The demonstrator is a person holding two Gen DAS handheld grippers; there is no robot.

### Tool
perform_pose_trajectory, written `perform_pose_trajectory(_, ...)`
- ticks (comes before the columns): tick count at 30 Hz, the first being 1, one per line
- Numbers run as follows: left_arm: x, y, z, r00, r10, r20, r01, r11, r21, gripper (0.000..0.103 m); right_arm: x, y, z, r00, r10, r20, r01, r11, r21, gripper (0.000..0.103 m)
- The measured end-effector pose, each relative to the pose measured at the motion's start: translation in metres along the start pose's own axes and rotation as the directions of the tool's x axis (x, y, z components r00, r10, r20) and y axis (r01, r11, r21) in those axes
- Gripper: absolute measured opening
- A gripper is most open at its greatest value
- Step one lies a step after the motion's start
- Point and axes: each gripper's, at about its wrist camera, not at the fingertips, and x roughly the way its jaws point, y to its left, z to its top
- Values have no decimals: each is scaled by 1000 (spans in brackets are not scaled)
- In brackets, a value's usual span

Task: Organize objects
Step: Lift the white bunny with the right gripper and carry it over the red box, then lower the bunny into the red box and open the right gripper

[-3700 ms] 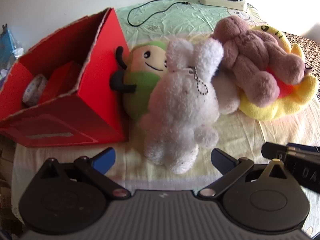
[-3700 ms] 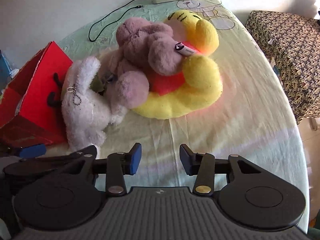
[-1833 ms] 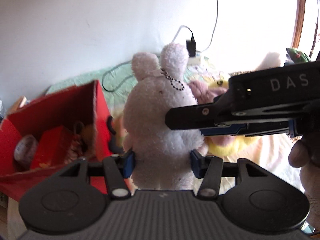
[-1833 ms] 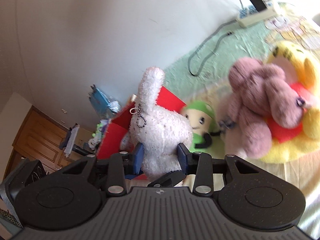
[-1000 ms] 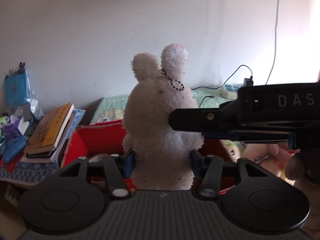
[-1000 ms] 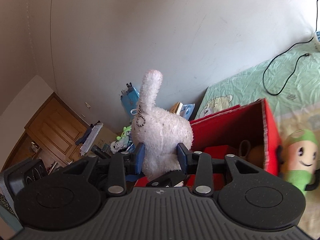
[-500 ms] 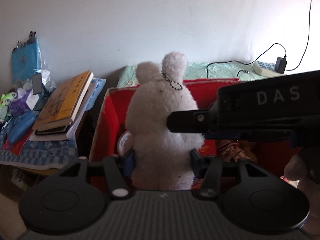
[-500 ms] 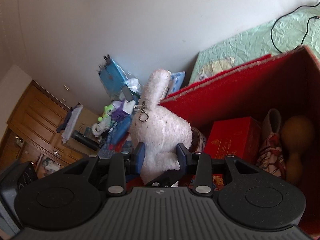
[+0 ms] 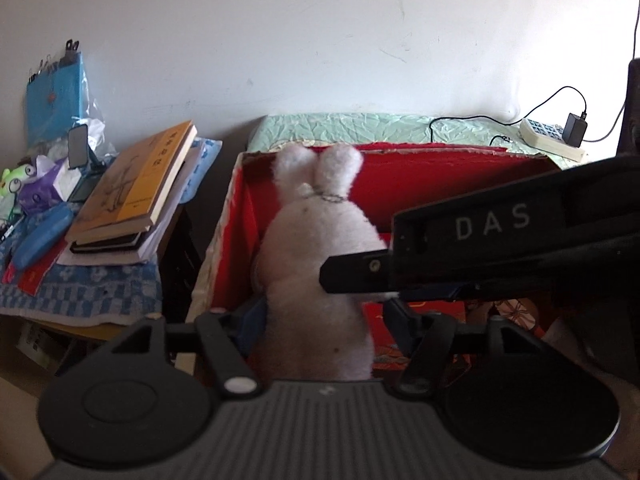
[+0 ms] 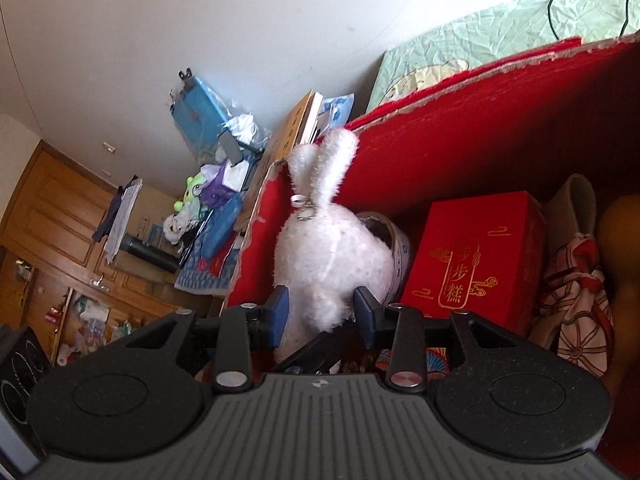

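Right wrist view: a fluffy white plush rabbit [image 10: 332, 252] with a bead chain stands upright inside the rough-edged red cardboard box [image 10: 460, 128], beside a glossy red gift carton [image 10: 476, 256] with gold lettering. The right gripper [image 10: 320, 312] holds the toy's base between its blue pads. The left gripper [image 9: 324, 316] is opening its jaws around the soft body, its left pad still touching the fur.
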Motion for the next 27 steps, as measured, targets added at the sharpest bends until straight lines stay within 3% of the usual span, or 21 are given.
perform_pose_trajectory(6, -10, -6, 0, 1000, 6, 20, -7, 1000, 24, 80, -13, -12, -7, 999, 33, 19, -34, 997, 71, 41)
perform_pose_trajectory(8, -16, -9, 2, 1000, 3, 28, -4, 1000, 23, 89, -23, -12, -8, 999, 22, 44, -25, 998, 66, 41)
perform_pose_trajectory(18, -29, -40, 15, 999, 42, -19, -41, 997, 58, 92, -87, -4, -12, 975, -49, 215, 44, 999, 31, 47)
perform_pose_trajectory(27, -44, -79, 18, 994, 100, -32, -96, 990, 104, 95, -133, -9, -24, 945, -108, 307, 107, 994, 20, 47)
